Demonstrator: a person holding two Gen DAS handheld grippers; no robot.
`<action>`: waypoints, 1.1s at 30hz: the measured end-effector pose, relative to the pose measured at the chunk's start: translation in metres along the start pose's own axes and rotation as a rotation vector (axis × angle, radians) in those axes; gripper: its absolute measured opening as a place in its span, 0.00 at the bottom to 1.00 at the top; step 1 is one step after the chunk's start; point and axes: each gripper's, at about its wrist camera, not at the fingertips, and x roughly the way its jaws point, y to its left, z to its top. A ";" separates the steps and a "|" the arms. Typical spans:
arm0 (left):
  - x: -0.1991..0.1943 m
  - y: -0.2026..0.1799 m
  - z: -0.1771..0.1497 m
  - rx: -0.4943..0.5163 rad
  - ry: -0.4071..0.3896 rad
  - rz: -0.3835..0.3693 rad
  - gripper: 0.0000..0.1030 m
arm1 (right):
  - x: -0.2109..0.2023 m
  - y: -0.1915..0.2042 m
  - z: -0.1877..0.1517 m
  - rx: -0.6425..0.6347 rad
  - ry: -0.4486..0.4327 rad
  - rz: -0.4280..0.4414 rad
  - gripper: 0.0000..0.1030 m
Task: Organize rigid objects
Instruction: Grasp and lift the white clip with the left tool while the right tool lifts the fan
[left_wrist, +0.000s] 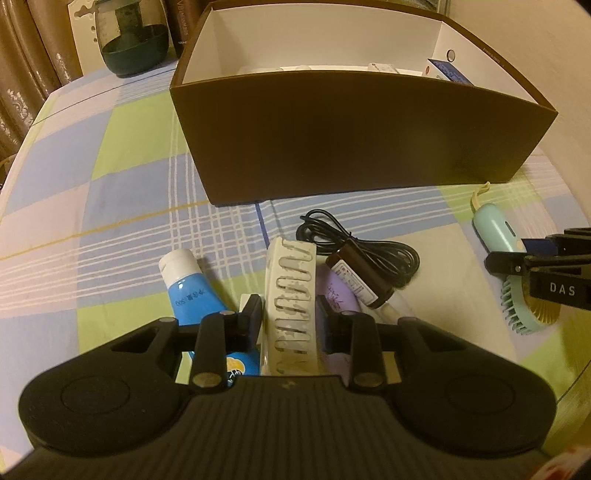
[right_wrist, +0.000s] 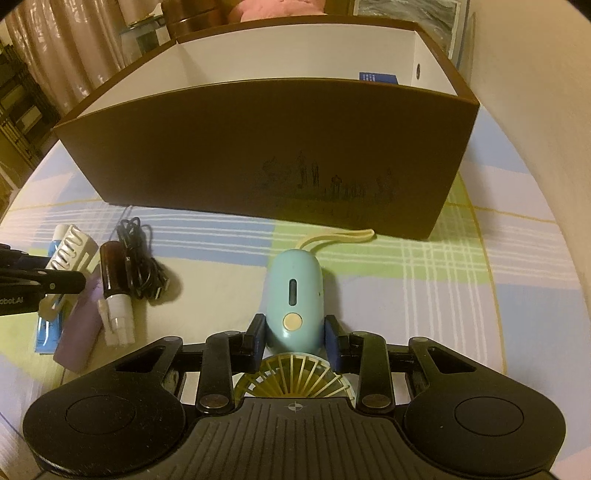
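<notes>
My left gripper (left_wrist: 290, 314) has its fingers on both sides of a white hair claw clip (left_wrist: 291, 291) that lies among a blue tube (left_wrist: 194, 295), a purple case (left_wrist: 340, 295), a brown bottle (left_wrist: 358, 282) and a black cable (left_wrist: 362, 243). My right gripper (right_wrist: 295, 332) has its fingers against both sides of the handle of a light-blue handheld fan (right_wrist: 295, 302), whose fan head lies under the gripper. The fan also shows in the left wrist view (left_wrist: 496, 229). A brown box (left_wrist: 354, 136) with white inside stands open behind both.
The checked tablecloth (left_wrist: 110, 206) covers the table. A dark glass jar (left_wrist: 129, 37) stands at the back left. The box holds several small packages (left_wrist: 447, 72). A cream wall (right_wrist: 546, 110) curves along the right. The fan's strap (right_wrist: 340, 236) reaches the box.
</notes>
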 end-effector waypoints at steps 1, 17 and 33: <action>-0.001 0.000 0.000 -0.001 -0.002 0.000 0.27 | -0.001 0.001 -0.001 0.003 -0.001 0.001 0.32; -0.032 0.007 -0.007 -0.020 -0.066 -0.016 0.26 | -0.032 0.011 -0.008 0.026 -0.080 0.087 0.32; -0.080 -0.004 0.014 0.006 -0.193 -0.045 0.26 | -0.078 0.033 0.019 0.015 -0.196 0.159 0.32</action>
